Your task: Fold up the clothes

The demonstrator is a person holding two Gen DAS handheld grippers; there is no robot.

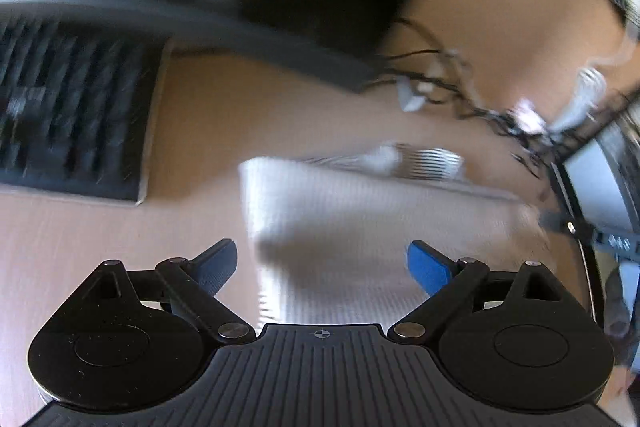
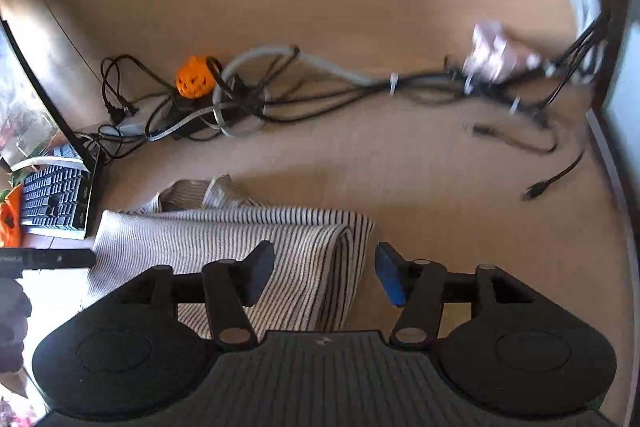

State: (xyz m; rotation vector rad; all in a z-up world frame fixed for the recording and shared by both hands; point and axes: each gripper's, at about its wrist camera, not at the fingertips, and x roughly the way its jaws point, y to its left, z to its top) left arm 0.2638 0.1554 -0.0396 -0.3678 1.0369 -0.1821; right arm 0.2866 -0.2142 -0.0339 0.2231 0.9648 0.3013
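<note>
A white garment with thin dark stripes (image 2: pixel 248 247) lies folded on the tan desk, its folded right edge rounded. My right gripper (image 2: pixel 324 273) is open just above that right end, the jaws wide apart with nothing between them. In the left wrist view, which is blurred by motion, the same striped garment (image 1: pixel 340 223) lies ahead of my left gripper (image 1: pixel 322 267), which is open and empty above the near part of the cloth.
A black keyboard (image 1: pixel 68 115) lies to the left, also in the right wrist view (image 2: pixel 54 197). A monitor (image 2: pixel 36 83) stands at the left. A tangle of cables (image 2: pixel 360 87) and an orange ball (image 2: pixel 194 77) lie beyond the garment. A loose plug (image 2: pixel 536 189) lies right.
</note>
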